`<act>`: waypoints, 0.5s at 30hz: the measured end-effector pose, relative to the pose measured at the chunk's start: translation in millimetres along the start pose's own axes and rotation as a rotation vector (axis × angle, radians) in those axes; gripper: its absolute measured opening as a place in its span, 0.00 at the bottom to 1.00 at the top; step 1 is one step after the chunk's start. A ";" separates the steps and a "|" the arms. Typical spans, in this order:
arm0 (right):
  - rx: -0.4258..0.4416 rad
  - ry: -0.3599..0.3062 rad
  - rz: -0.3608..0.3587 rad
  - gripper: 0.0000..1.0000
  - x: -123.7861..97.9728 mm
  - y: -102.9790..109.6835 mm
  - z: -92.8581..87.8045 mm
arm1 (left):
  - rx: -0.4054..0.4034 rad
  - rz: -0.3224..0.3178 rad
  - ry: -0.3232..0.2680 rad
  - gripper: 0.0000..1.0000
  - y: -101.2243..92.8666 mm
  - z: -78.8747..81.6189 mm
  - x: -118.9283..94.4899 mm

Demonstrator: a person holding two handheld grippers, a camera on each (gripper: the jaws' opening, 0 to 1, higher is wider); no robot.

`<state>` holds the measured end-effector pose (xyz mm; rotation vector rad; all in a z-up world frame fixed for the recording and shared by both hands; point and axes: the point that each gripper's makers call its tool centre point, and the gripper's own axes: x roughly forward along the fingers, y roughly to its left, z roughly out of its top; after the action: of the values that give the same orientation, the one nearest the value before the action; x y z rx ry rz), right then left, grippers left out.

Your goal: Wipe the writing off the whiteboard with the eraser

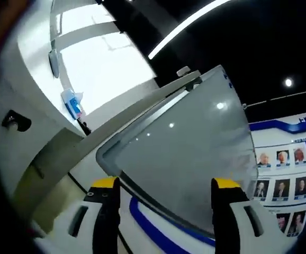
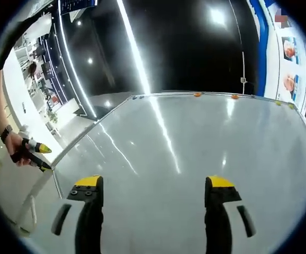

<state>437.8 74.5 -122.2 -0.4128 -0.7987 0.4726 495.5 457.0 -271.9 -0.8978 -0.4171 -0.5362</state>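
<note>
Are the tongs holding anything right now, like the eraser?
No. The left tongs and right tongs are both open with nothing between them, just pointing at the whiteboard.

Office lobby, whiteboard (image 2: 195, 159), portrait wall (image 1: 285, 185), ceiling light strips (image 2: 134, 47)

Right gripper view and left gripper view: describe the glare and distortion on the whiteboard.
Right gripper view: ceiling lights streak across the glossy whiteboard, a long bright line plus scattered spots; the board's top edge bows from the fisheye. Left gripper view: the whiteboard looks tilted and curved, with small light dots on it, and a blown-out bright window area sits behind it. No writing is legible in either view.
</note>
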 end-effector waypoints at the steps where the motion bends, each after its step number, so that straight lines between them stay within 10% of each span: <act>1: 0.006 0.001 0.003 0.73 0.9 3.0 0.2 | 0.001 0.000 0.000 0.75 -0.5 0.5 -0.5; 15: 0.026 0.012 -0.014 0.76 -4.9 -0.2 -1.8 | 0.145 -0.026 0.026 0.88 -24.2 16.1 2.8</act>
<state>436.2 71.3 -126.0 -0.3849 -0.7828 0.4671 481.3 457.2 -246.4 -0.7465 -0.4390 -0.5338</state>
